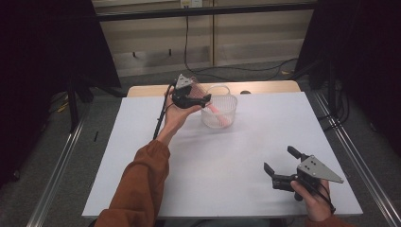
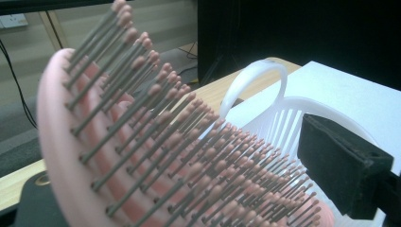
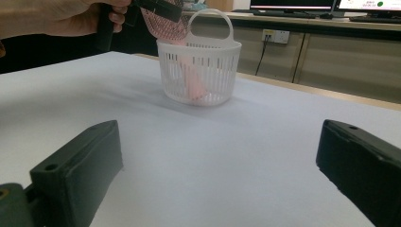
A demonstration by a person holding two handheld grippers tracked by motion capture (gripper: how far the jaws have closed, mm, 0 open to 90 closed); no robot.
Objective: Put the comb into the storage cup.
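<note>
The left gripper (image 1: 202,100) is held by a hand (image 1: 174,113) at the far side of the table (image 1: 142,156), and its jaws are closed on the head of a pink hairbrush (image 2: 142,151). The brush head is clamped between the jaws, bristles up in the left gripper view, while its handle is angled down from the jaws into a white slatted basket (image 1: 220,109). The basket, with its looped handle (image 2: 255,80) upright, is seen just beyond and beneath the jaws. The right gripper (image 1: 280,166) is held well apart from the basket, near the table's near right corner, low over the white surface. Its jaws are spread wide with nothing between them, and the basket is seen far ahead of them.
</note>
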